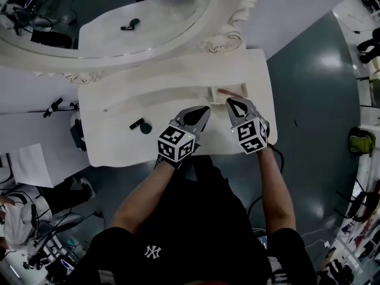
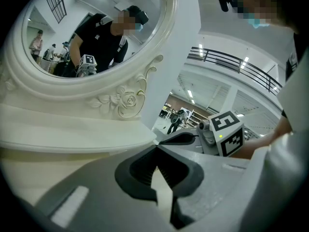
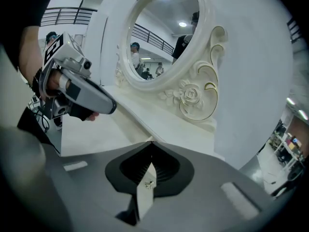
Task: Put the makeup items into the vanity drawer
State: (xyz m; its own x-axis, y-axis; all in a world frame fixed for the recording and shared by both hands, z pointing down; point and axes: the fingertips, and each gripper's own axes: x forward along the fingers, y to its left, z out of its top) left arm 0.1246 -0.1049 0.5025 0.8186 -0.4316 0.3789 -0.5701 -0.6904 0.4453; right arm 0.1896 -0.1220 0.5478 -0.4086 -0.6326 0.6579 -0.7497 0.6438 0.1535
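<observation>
Left tool (image 1: 206,109) and right tool (image 1: 231,102) are both pinched closed and empty just before the open white drawer (image 1: 212,94), so the left should open wide before reaching the black tube (image 1: 136,123) and dark round compact (image 1: 146,128) well left of that drawer

The mirror (image 1: 107,16) stands behind the vanity top (image 1: 113,147), filling the upper left of the frame. Left of centre on the top, a tube (image 1: 137,123) lies just beside a round compact (image 1: 146,128). Right of centre sits the drawer (image 1: 214,94), with something slim in it, perhaps a brush. The left gripper (image 1: 206,109) and right gripper (image 1: 230,103) are side by side just before it.
</observation>
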